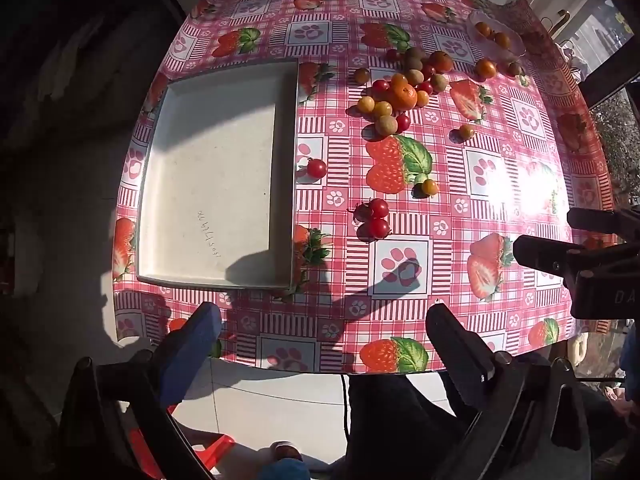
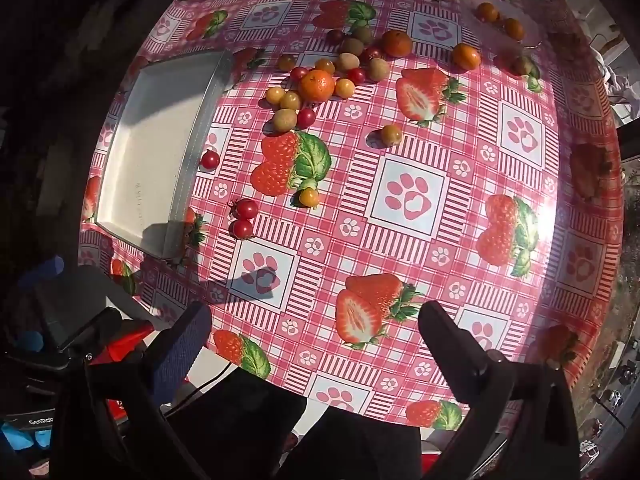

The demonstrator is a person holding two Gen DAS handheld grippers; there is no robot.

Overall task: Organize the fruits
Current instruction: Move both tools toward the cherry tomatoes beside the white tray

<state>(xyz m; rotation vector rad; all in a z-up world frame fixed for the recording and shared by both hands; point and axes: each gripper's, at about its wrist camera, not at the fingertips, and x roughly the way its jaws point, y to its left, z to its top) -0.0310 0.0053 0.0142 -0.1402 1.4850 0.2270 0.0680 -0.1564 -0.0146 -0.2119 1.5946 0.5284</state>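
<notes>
No fruit is yet held: the left gripper (image 1: 324,320) and right gripper (image 2: 316,316) are kept released above the near edge of the surface (image 2: 412,248). The fruits (image 1: 396,92) are scattered beside the bare tray (image 1: 212,176); a first pick is judged next. The small dish (image 2: 516,8) is shown better by the right view.

A table covered with a pink checked strawberry-and-paw-print tablecloth (image 1: 404,264) carries a white rectangular tray (image 1: 212,176) at its left, loose cherry tomatoes (image 1: 378,218), a heap of mixed small fruits (image 1: 400,88), and a clear dish (image 1: 498,38) far right.
</notes>
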